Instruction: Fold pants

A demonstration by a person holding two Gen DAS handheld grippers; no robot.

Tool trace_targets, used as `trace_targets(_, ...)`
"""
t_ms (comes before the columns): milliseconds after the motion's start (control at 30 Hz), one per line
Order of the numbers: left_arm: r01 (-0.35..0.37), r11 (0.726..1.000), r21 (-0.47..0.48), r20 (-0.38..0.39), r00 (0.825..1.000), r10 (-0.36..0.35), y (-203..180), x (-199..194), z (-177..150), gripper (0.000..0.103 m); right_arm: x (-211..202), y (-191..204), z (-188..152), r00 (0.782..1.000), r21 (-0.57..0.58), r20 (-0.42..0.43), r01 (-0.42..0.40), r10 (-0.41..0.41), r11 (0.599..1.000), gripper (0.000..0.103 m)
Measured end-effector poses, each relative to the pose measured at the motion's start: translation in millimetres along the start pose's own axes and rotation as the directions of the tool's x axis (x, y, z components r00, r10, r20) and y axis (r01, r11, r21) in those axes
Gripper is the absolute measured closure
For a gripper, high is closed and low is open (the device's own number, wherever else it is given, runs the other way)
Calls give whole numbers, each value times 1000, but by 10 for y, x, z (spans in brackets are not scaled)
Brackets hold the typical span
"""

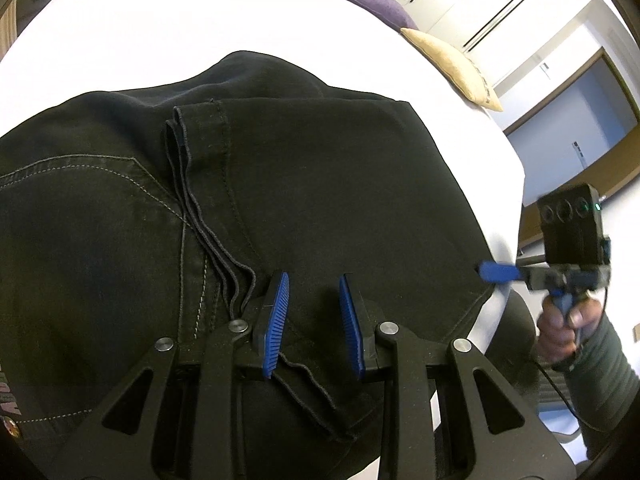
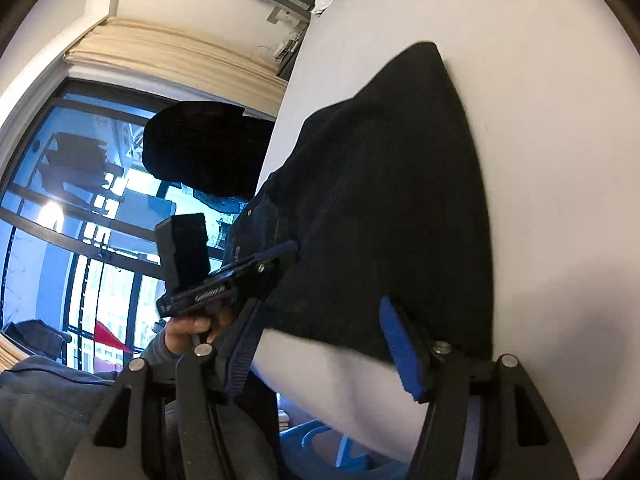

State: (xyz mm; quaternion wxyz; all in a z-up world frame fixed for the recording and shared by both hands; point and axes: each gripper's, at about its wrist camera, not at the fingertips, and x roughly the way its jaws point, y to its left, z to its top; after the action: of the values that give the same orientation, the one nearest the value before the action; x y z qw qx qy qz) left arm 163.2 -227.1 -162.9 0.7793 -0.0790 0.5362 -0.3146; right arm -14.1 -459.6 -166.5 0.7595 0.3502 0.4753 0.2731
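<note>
Black pants (image 1: 320,180) lie folded on a white table (image 1: 160,20), with the stacked leg hems (image 1: 192,152) running down toward me. My left gripper (image 1: 314,320) hovers low over the near part of the fabric. Its blue pads (image 1: 276,320) stand a little apart, with only flat cloth showing between them. My right gripper (image 2: 320,344) is open at the pants' near right edge (image 2: 380,200), by the table's rim. In the left wrist view its blue fingertip (image 1: 496,272) touches that edge. The left gripper (image 2: 280,256) also shows in the right wrist view, resting on the cloth.
A purple cushion (image 1: 380,4) and a tan cushion (image 1: 452,64) lie at the table's far right. The table edge (image 2: 340,392) runs just under the right gripper, with a blue stool (image 2: 320,440) below. A large window (image 2: 80,200) is behind the person holding the grippers.
</note>
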Motion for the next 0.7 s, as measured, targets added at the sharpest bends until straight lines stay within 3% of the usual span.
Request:
trace_targets(200, 2, 1000, 7, 8, 1000, -2, -3, -6, -7, 78, 2, 202, -332, 994, -14, -66, 83, -83, 996, 38)
trace_targets(267, 2, 1000, 9, 13, 1000, -2, -15, -18, -9, 78, -28, 362, -337, 995, -46, -47, 90, -93, 995, 37)
trace_targets(400, -8, 1000, 25, 22, 1000, 7, -52, -21, -35, 78, -138, 609, -65, 998, -110, 45, 57, -52, 992, 36)
trace_targets(500, -10, 999, 33, 26, 1000, 10, -80, -43, -55, 78, -52, 603, 279, 994, -66, 109, 20, -12, 998, 27)
trace_targets(600, -8, 999, 33, 29, 1000, 7, -90, -52, -72, 78, 275, 449, 437, 998, 0, 69, -7, 7, 1000, 27)
trace_targets(700, -3, 999, 35, 32, 999, 2, -94, -59, -91, 78, 572, 273, 301, 999, 42, 2, 51, -51, 998, 30)
